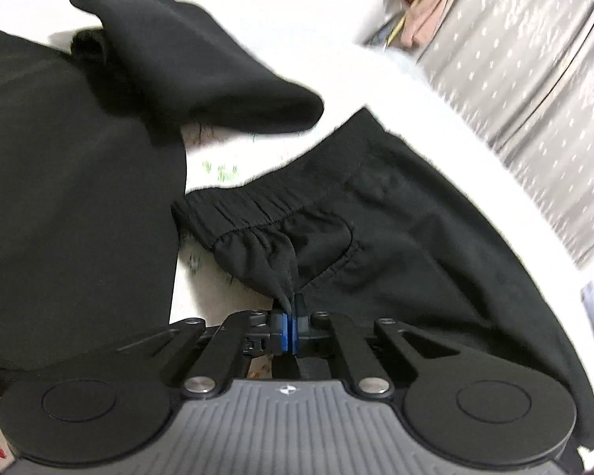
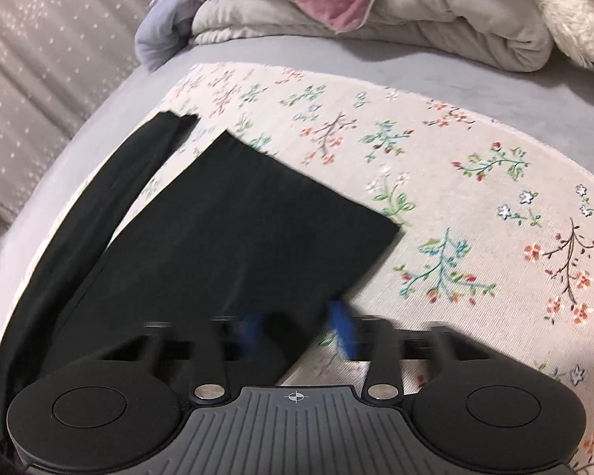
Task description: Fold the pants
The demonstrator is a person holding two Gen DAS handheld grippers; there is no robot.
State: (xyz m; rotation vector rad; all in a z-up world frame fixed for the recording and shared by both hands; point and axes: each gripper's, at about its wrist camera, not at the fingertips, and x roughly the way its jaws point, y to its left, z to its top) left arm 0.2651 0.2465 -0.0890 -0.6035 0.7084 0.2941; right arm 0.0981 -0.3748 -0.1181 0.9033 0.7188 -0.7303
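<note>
Pinching a tuck of waistband fabric, left gripper (image 1: 290, 318) has jaws closed tight on the pants (image 1: 376, 229), which spread ahead of it. Right gripper (image 2: 301, 336) is blurred, blue pads apart w/ a pant-leg edge between; can't tell if gripped. Risk: thin pinch slips on lifting, or right comes up empty, skewing the fold.

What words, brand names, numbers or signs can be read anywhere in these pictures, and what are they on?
No words, brand names or numbers can be read in either view.
Left gripper body: a small round white mark, no letters.
Right gripper body: a small white crosshair circle, no letters.
Black pants: no label or tag showing.
Floral cloth: printed flower sprigs only, no writing.
</note>
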